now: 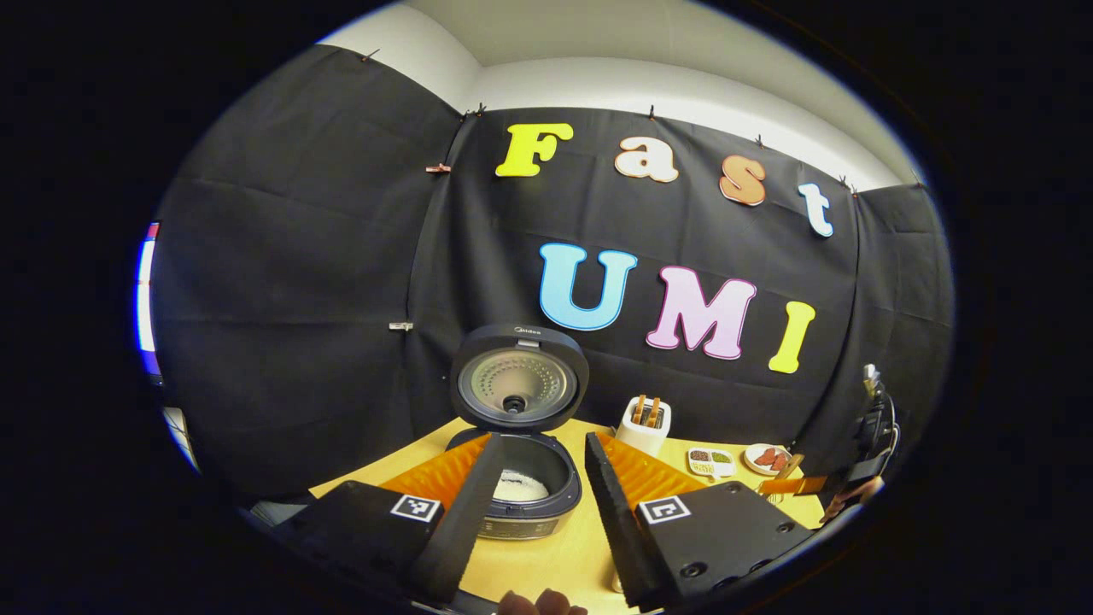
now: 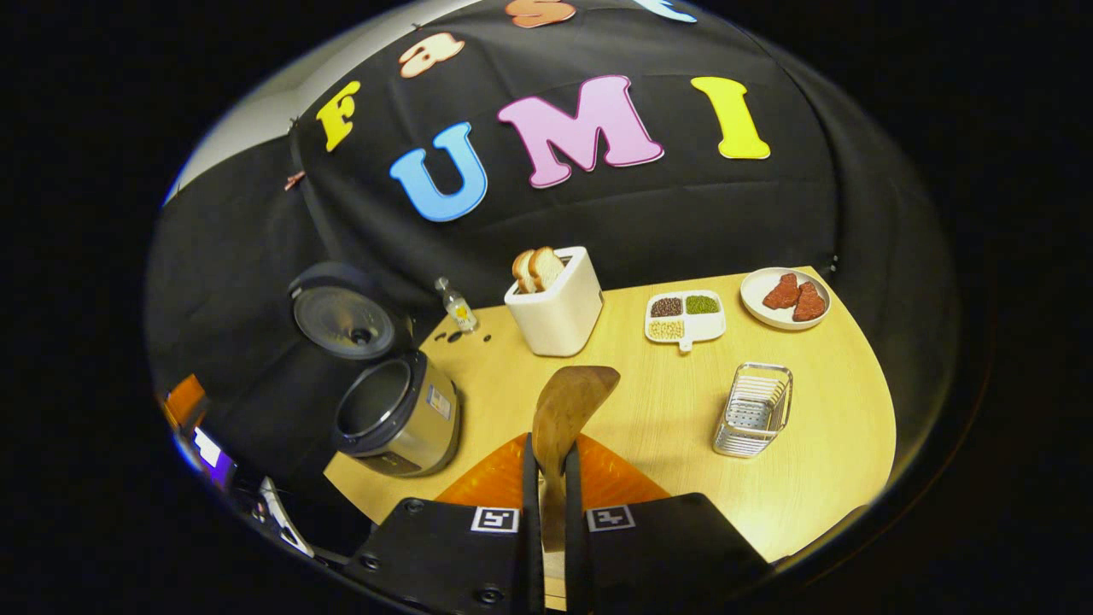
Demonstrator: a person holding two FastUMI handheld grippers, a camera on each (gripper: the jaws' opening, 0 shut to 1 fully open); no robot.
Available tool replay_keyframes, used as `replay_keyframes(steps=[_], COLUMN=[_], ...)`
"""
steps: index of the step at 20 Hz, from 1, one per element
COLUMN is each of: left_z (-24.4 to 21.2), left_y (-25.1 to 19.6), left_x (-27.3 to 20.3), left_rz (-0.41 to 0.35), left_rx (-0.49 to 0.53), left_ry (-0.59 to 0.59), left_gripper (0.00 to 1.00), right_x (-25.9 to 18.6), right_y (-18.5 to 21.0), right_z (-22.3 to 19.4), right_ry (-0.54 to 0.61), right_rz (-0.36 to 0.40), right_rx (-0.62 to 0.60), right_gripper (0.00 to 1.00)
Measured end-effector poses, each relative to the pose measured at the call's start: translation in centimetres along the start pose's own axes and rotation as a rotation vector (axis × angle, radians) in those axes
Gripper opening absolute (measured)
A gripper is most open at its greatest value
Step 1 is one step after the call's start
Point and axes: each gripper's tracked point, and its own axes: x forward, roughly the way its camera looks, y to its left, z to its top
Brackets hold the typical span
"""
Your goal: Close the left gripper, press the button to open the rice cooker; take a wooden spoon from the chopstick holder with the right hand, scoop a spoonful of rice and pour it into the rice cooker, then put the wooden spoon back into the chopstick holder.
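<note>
The rice cooker (image 1: 523,500) stands with its lid (image 1: 518,389) up, white rice in the bottom of its pot. My left gripper (image 1: 542,444) is open, its fingers spread to either side of the cooker just in front of it. In the right gripper view the cooker (image 2: 394,417) is at the left of the table. My right gripper (image 2: 546,446) is shut on the handle of a wooden spoon (image 2: 570,401), whose bowl points up and forward above the table. The wire chopstick holder (image 2: 754,410) stands to the right of the spoon with nothing in it.
A white toaster (image 2: 559,307) with bread slices stands at the back, a small bottle (image 2: 459,309) to its left. A divided dish of beans (image 2: 686,318) and a plate of red pieces (image 2: 786,296) lie at the back right. The wooden table (image 2: 820,478) ends close on the right.
</note>
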Motion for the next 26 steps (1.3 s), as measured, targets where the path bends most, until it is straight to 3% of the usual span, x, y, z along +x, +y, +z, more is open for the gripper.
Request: replay_keyframes(steps=[8,13,21,26], left_z=[0.1,0.0,-0.7,-0.5], left_y=[1.7,2.7,2.9,3.0], left_x=[-1.3,-1.6,-0.5,-0.6], left_rz=[-0.074,-0.078,-0.086,-0.083], left_rx=[-0.057,-0.068,-0.098,-0.071], left_ry=[-0.021,-0.032,-0.012,-0.005], left_gripper=[0.72,0.72,0.72,0.72], right_x=[2.3,2.1,2.1,3.3], right_y=[0.0,0.6,4.0,5.3], right_z=[-7.2,-8.8,-10.6,-10.2], right_ry=[0.101,0.135,0.177,0.166], right_rz=[-0.148,-0.175,-0.091,-0.062], right_rx=[-0.147,-0.188,-0.121,0.030], right_gripper=[0.14,0.14,0.14,0.14])
